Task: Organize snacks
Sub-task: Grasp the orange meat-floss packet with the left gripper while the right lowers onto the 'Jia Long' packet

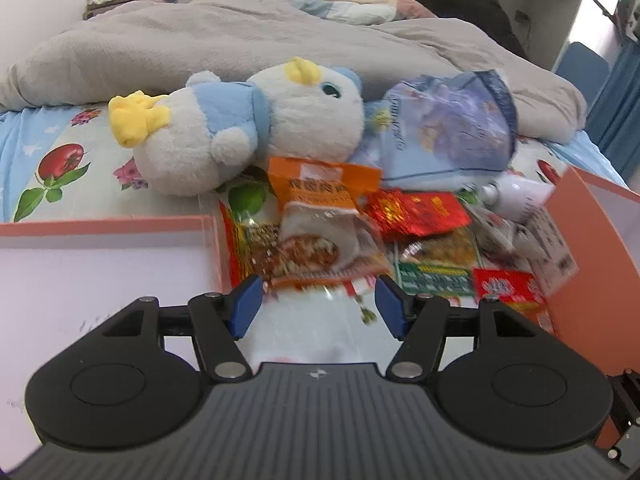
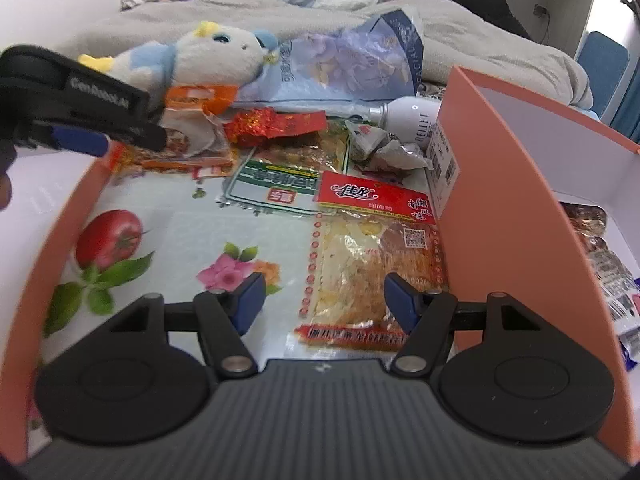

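Setting: a bed with a fruit-and-flower printed sheet (image 2: 132, 240) and a rumpled grey duvet (image 1: 248, 36) bunched up behind everything.

Snack pile: loose packets heaped on the sheet between two orange cardboard boxes, so that's where all the snacks sit right now.

Left box: orange box with a white inside (image 1: 100, 264), nothing showing in the part you can see.

Right box: taller orange-walled box (image 2: 516, 216), with a few wrapped packets (image 2: 608, 268) already down inside it on the far right.

Left gripper (image 1: 318, 306): blue-padded jaws spread apart, hanging just over the near edge of an orange-topped clear packet of reddish-brown snack (image 1: 320, 224). Pads aren't pressing on it, so nothing's grabbed. A bit blurry there tbh.

Right gripper (image 2: 324, 304): jaws also wide, straddling the lower end of a red-topped clear packet of pale yellow snack (image 2: 368, 256) lying flat beside the right box's wall. Not squeezing it either.

Other packets: a green-and-white foil packet (image 2: 280, 184) and a shiny red crinkled wrapper (image 2: 276, 122) further back.

Big bag: pale blue plastic snack bag (image 1: 444, 132) slumped at the rear of the pile.

Not snacks: a white-and-blue plush bird with yellow feet (image 1: 240, 124) lying on its side, and a white bottle (image 2: 408, 116) tipped over next to the right box.
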Demonstrator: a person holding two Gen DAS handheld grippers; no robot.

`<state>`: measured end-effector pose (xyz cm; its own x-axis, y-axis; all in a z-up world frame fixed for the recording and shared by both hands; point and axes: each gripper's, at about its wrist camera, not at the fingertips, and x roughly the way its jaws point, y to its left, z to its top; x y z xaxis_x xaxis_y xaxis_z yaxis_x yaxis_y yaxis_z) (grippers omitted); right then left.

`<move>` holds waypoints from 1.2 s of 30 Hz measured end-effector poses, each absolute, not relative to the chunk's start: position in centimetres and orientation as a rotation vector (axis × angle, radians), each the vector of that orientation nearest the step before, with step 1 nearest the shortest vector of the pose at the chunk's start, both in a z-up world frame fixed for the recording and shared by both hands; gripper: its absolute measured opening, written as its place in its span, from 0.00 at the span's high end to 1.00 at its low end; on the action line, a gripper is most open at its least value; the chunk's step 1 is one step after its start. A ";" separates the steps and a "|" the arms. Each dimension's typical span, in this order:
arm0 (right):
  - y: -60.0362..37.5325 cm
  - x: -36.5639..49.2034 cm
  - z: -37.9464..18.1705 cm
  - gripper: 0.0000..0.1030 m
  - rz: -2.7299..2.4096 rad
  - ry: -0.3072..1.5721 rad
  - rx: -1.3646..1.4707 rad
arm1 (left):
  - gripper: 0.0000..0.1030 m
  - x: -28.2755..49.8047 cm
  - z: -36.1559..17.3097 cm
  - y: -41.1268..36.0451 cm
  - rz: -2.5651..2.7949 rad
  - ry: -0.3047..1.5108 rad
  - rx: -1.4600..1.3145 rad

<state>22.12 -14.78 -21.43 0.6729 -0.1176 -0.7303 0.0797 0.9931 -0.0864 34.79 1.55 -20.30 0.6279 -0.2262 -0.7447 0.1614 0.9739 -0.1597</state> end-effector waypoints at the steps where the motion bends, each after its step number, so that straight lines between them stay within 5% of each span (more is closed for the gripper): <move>1: -14.8 22.5 -21.6 0.34 -0.117 0.825 -0.051 | 0.33 35.4 -20.5 1.5 -0.226 0.869 -0.080; 4: -15.1 23.6 -21.9 0.34 -0.132 0.821 -0.054 | 0.26 36.6 -20.6 0.9 -0.250 0.849 -0.062; 19: -16.0 26.0 -23.3 0.29 -0.173 0.880 -0.009 | 0.27 41.1 -23.9 -0.8 -0.231 0.851 -0.051; 28: -15.5 25.1 -23.2 0.28 -0.093 0.920 0.033 | 0.59 41.0 -24.2 -0.4 -0.240 0.865 -0.055; 36: -14.5 22.7 -22.8 0.28 -0.037 0.933 0.033 | 0.69 38.8 -22.6 0.9 -0.233 0.871 -0.092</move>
<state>22.72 -14.51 -22.84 0.5948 -0.0174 -0.8037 0.0457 0.9989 0.0122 38.78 0.93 -22.59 0.6209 -0.2395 -0.7464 0.1645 0.9708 -0.1747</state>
